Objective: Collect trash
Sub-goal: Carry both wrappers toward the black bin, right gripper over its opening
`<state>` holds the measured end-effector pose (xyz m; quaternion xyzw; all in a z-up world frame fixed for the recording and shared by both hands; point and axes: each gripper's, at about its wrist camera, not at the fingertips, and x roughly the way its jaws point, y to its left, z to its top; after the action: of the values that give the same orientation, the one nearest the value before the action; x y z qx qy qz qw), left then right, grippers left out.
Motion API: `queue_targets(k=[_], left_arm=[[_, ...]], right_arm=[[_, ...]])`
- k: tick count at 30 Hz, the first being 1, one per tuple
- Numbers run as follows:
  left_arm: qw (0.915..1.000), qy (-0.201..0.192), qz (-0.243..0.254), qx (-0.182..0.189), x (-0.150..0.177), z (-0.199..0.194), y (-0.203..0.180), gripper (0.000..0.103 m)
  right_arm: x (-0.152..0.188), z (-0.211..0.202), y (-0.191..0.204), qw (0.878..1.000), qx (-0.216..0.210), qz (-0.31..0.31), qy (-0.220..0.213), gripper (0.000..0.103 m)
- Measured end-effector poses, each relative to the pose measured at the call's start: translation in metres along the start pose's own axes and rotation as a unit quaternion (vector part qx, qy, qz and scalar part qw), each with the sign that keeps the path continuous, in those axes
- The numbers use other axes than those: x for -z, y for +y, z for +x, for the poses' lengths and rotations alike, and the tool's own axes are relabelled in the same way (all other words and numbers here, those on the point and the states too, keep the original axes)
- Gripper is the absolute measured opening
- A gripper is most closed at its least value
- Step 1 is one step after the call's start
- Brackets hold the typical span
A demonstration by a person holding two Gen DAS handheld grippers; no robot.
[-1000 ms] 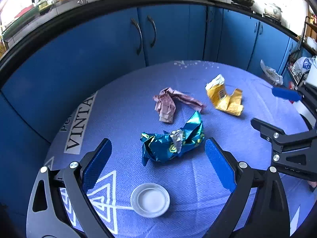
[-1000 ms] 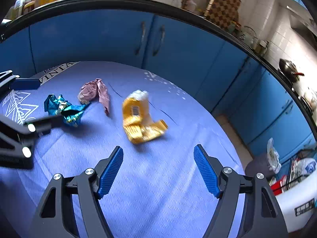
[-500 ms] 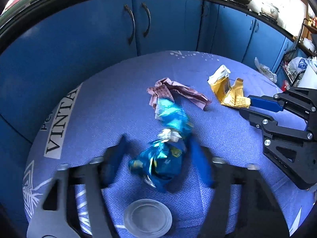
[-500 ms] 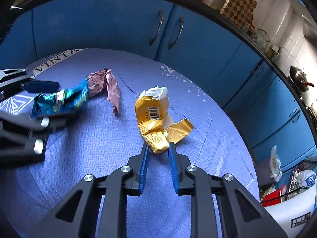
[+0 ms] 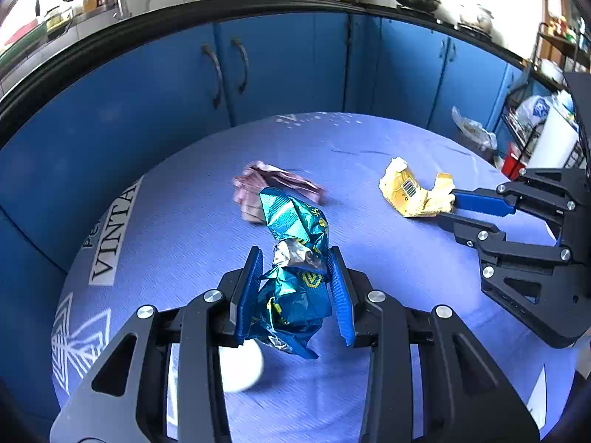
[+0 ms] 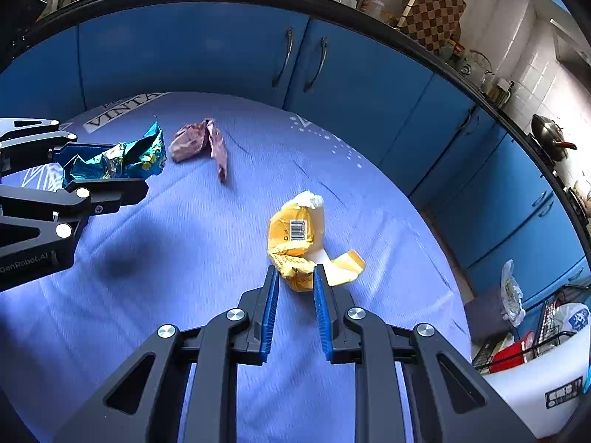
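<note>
Left tongs (image 5: 295, 258) have just been closing and now clench the teal foil wrapper (image 5: 295, 243); it's crumpled, shiny, silver lining showing at the pinch, its top leaning past the pads, and it seems lifted off the worktop (image 5: 184, 221), though the blur makes that hard to swear to; a white disc (image 5: 240, 369) sits under the tongs, smeared; beyond, the pink wrapper (image 6: 201, 142) lies flat and loose mid-cloth with open blue cloth all round it; further right, the yellow wrapper (image 6: 295, 236), barcode up, torn white at the top; right tongs (image 6: 295, 277) grasp its near crumpled corner; the worktop's rounded far edge runs close to the blue cabinets (image 6: 221, 55); open floor beyond the right edge.
</note>
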<state>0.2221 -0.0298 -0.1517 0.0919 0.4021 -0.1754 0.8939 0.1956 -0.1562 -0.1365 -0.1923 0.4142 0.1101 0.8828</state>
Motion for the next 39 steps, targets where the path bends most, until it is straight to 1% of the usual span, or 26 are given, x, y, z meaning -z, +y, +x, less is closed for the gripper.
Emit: queue_targets(k=[9, 14, 26, 39], left_arm=[[0.9988, 0.005, 0.048, 0.006, 0.024, -0.021, -0.056, 0.037], [0.9977, -0.002, 0.067, 0.011, 0.031, -0.032, -0.082, 0.037], [0.9937, -0.023, 0.107, 0.027, 0.018, -0.05, -0.144, 0.037], [0.985, -0.035, 0.163, 0.044, 0.001, -0.05, -0.209, 0.038]], right_arm=[[0.037, -0.04, -0.01, 1.0, 0.014, 0.003, -0.008, 0.019], [0.055, -0.063, -0.023, 0.999, 0.022, 0.015, -0.017, 0.019], [0.095, -0.102, -0.065, 0.997, 0.039, 0.066, -0.029, 0.019], [0.136, -0.123, -0.106, 0.992, 0.081, 0.093, -0.028, 0.019]])
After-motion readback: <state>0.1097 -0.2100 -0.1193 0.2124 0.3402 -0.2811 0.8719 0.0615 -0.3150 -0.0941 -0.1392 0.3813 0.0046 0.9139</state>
